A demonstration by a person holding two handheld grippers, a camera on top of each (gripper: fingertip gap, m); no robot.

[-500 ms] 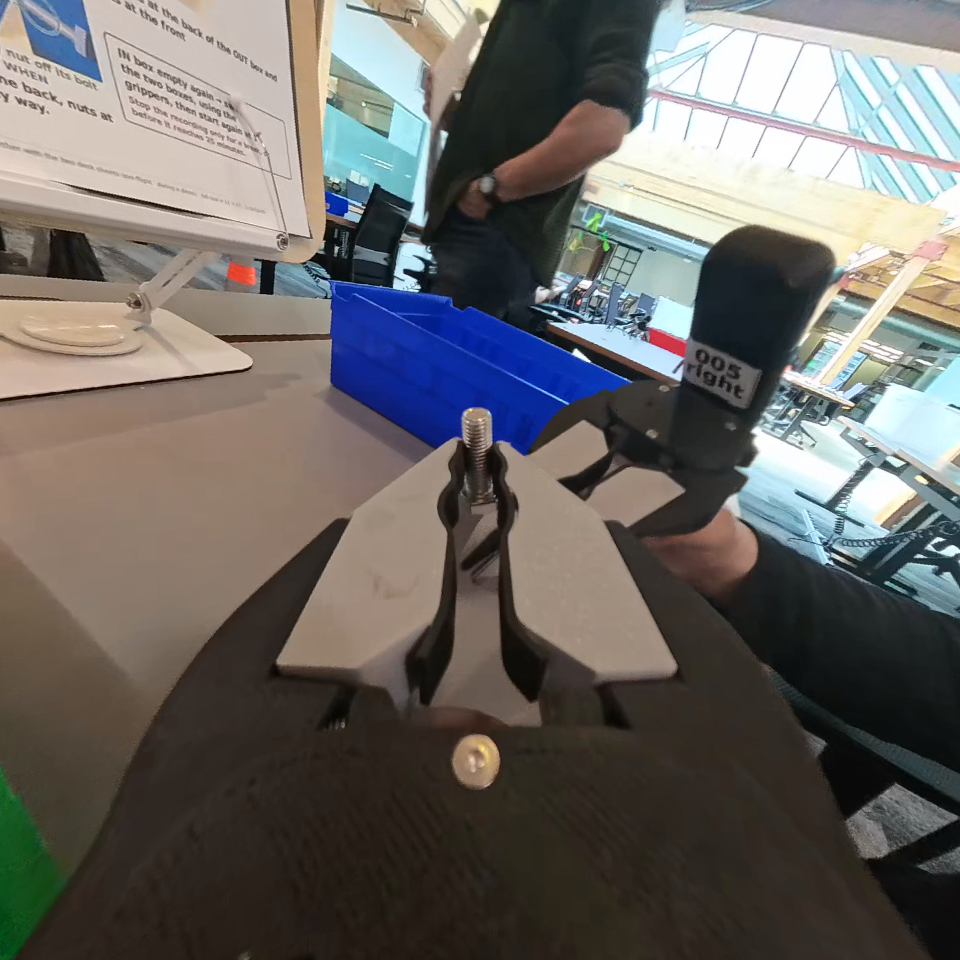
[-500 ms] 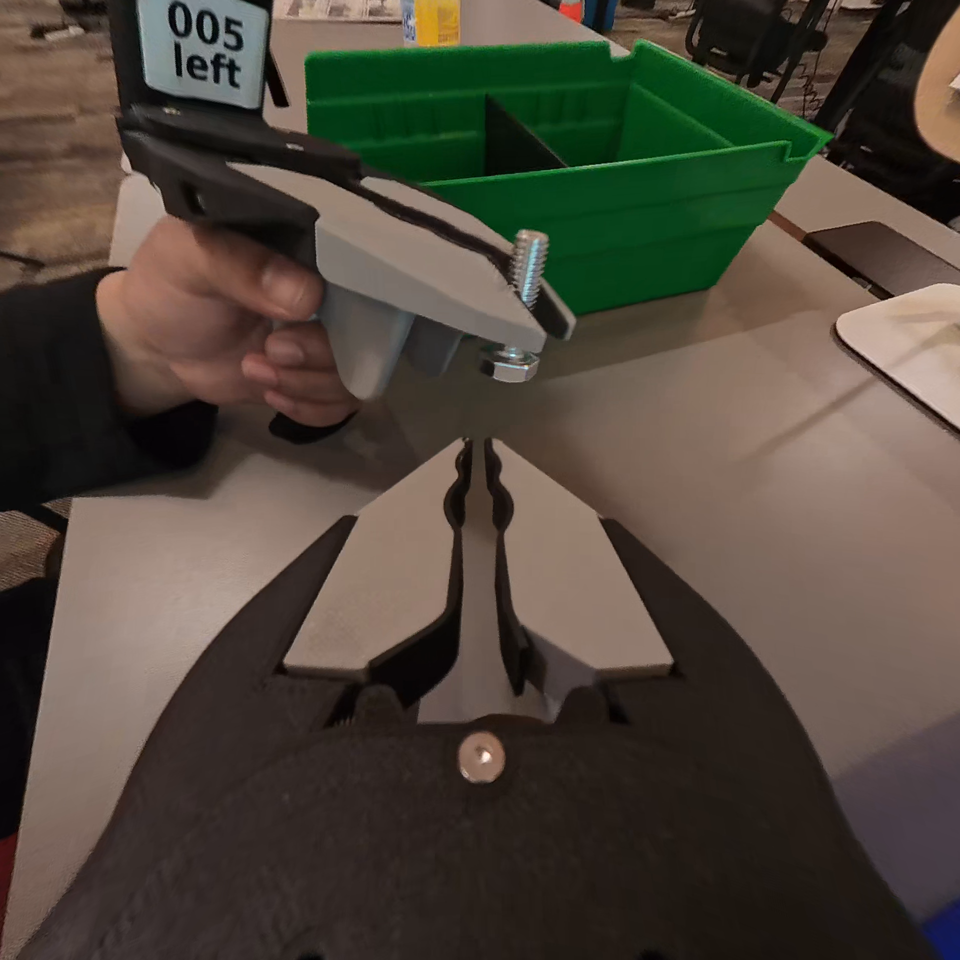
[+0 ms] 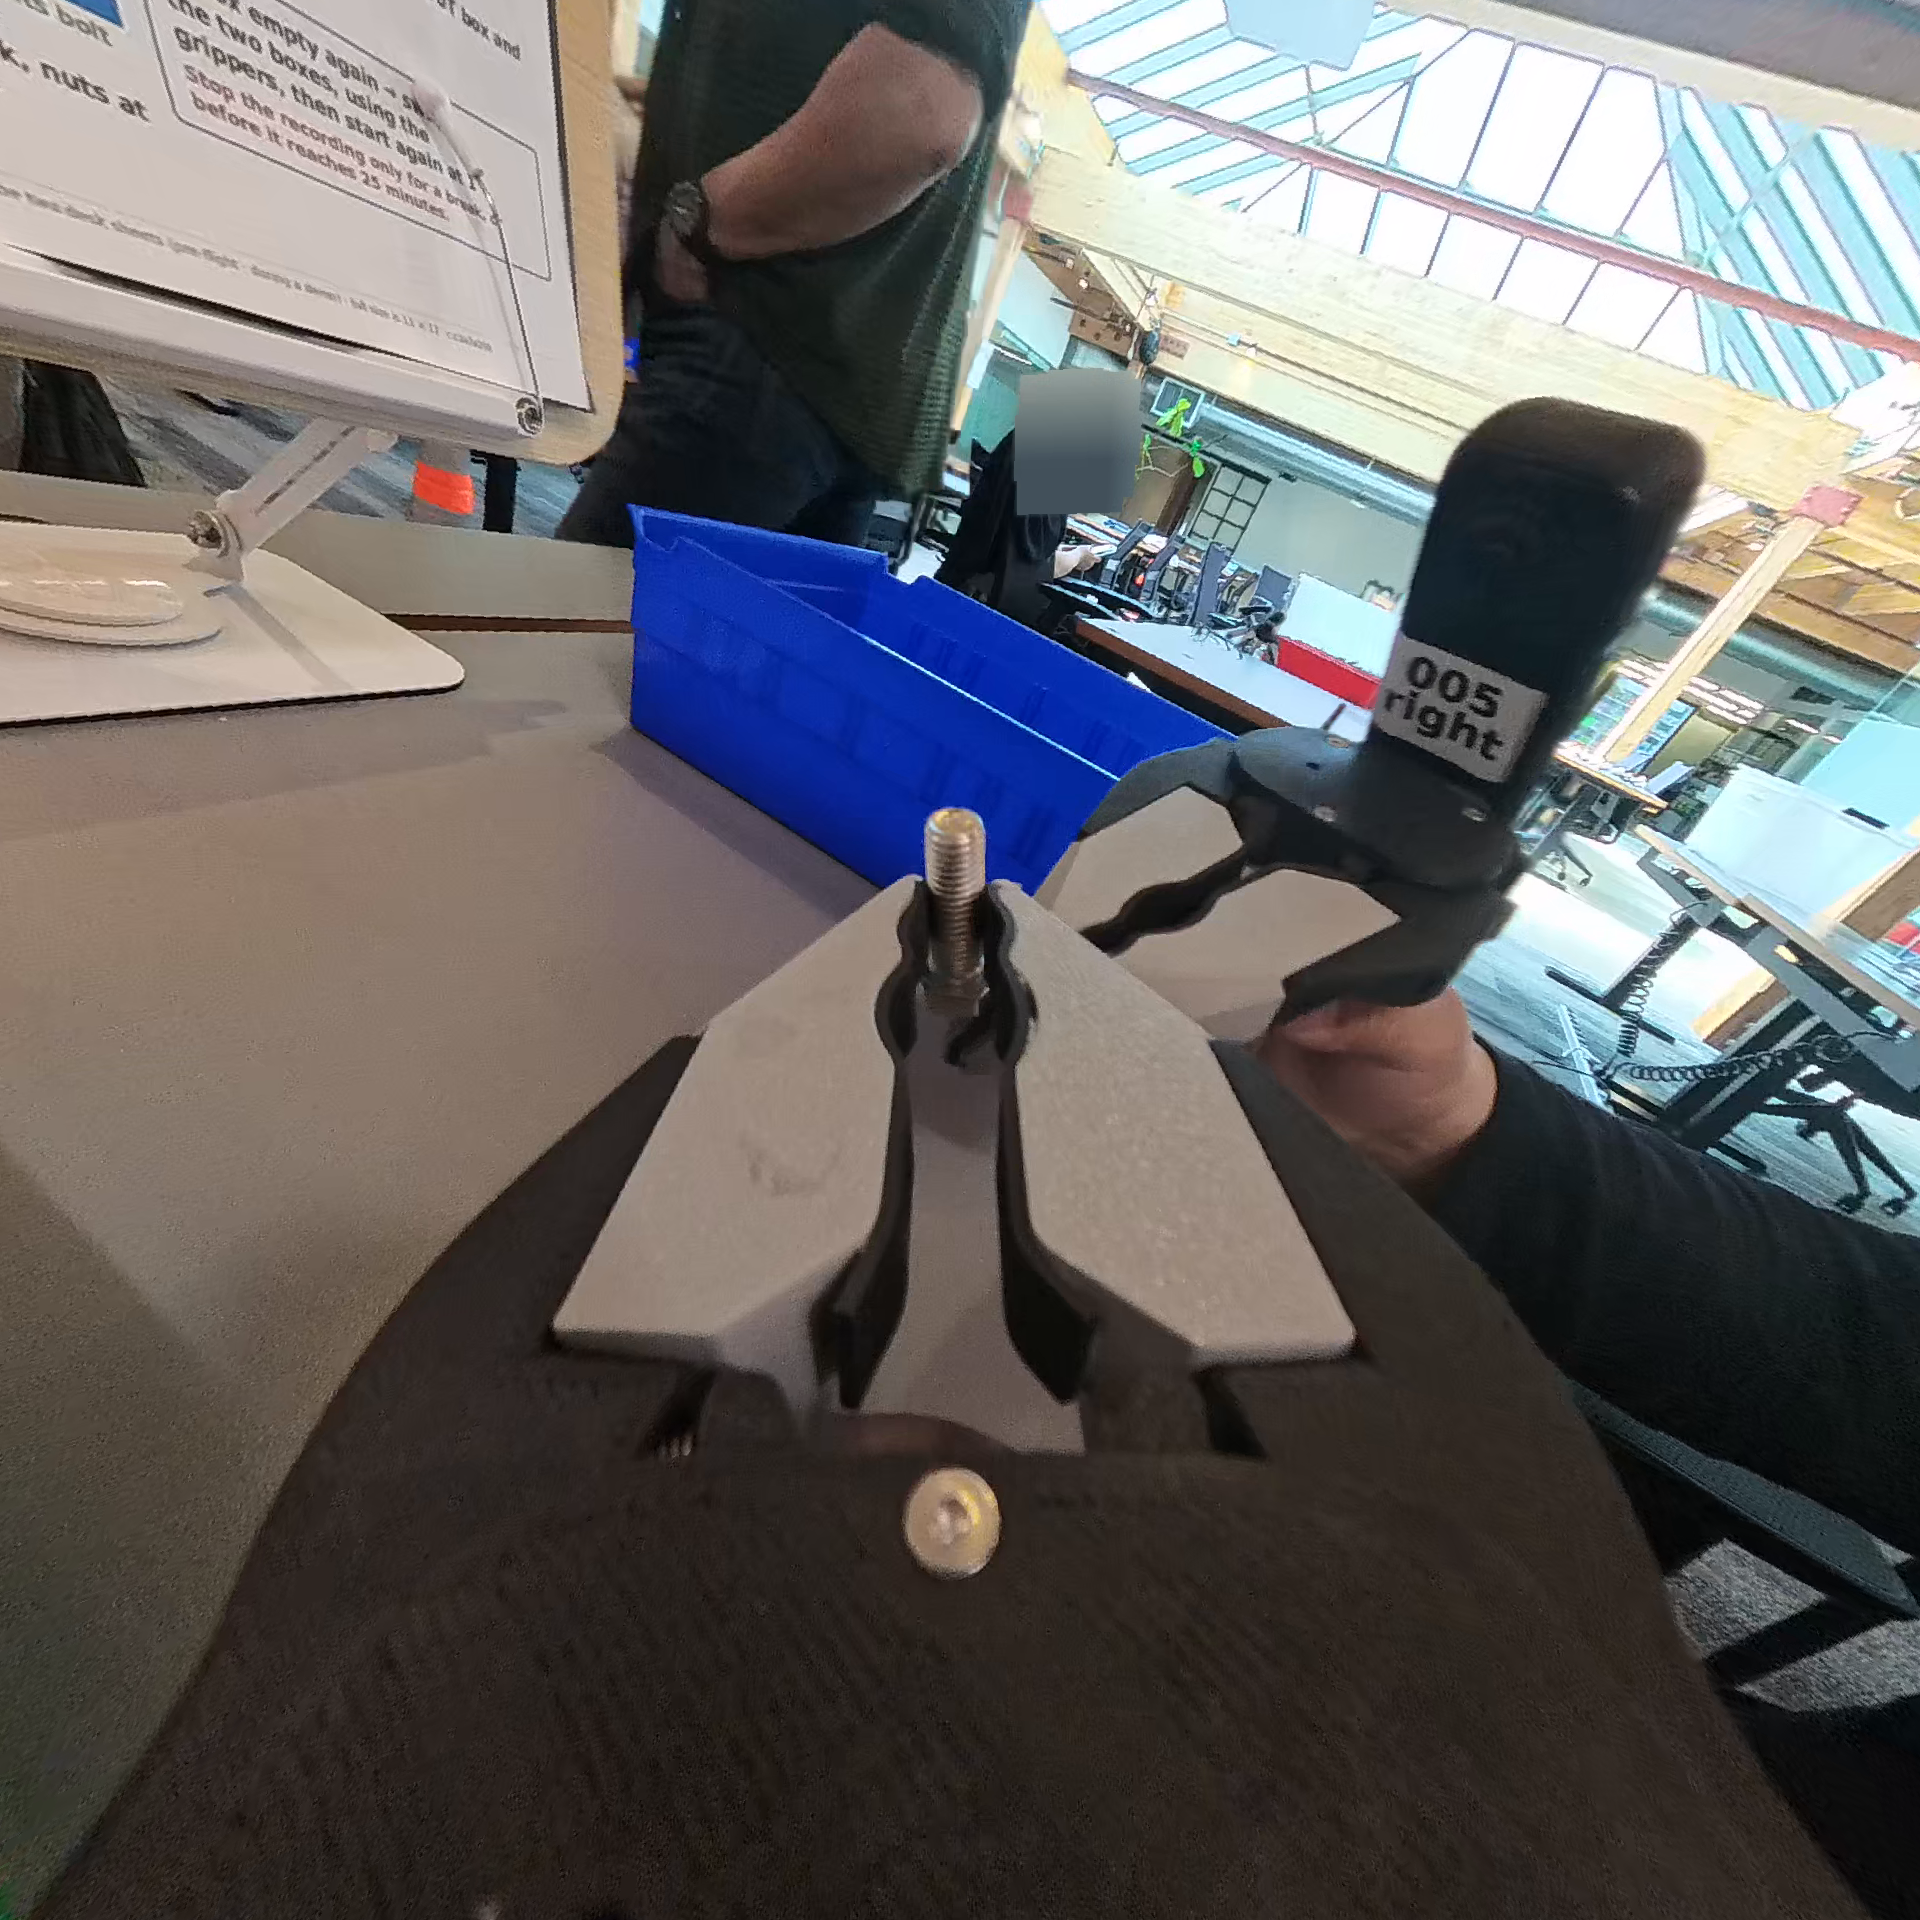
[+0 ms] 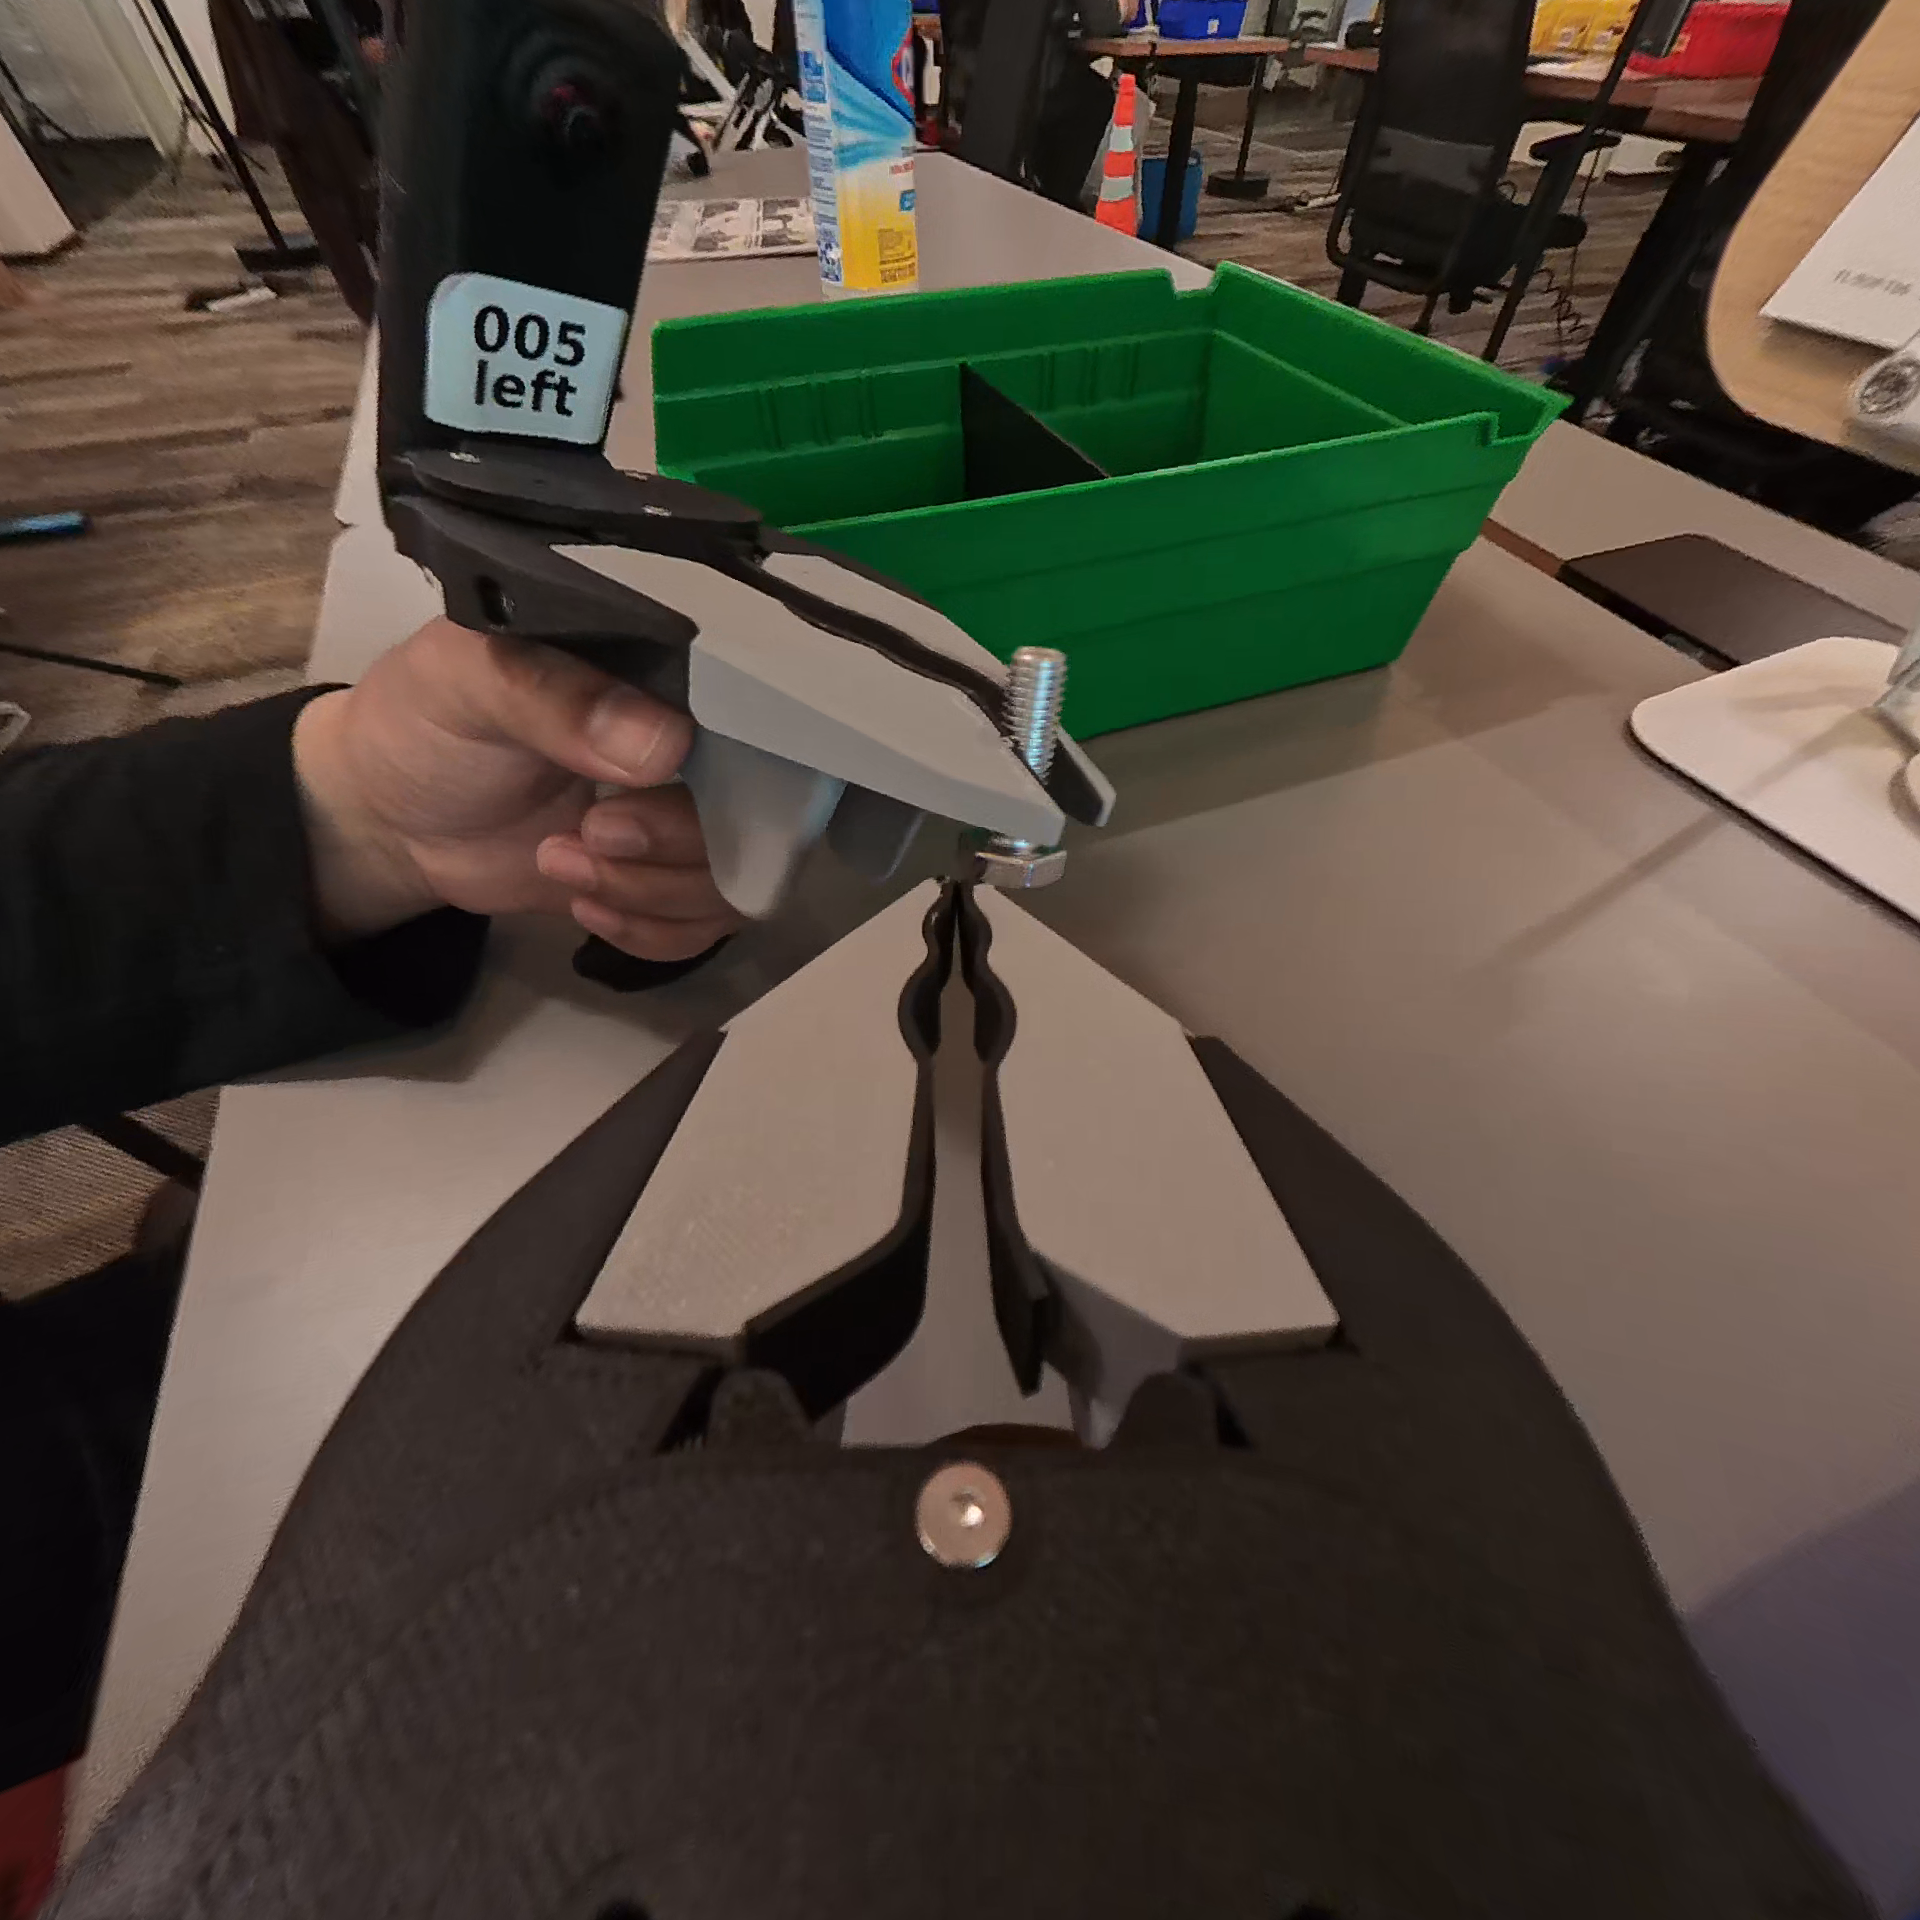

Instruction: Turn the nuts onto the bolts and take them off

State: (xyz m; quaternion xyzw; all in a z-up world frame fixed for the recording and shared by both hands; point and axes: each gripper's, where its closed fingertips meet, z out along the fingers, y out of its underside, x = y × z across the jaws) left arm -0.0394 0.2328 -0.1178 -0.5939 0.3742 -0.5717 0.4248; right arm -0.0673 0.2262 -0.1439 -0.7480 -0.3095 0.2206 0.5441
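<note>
The left claw [image 3: 956, 935] pinches a silver threaded steel bolt [image 3: 953, 894] upright, hex head below its fingers, above the grey table [image 4: 1403, 1039]. The right claw [image 4: 956, 920], pressed together and holding nothing, points just beneath that head. A green plastic bin [image 4: 1195, 582] stands behind.

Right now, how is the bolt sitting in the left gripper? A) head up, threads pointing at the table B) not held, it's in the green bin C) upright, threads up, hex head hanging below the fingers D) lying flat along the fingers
C: in the right wrist view the left gripper is shut on the bolt, threaded end up, hex head below the fingers.
</note>
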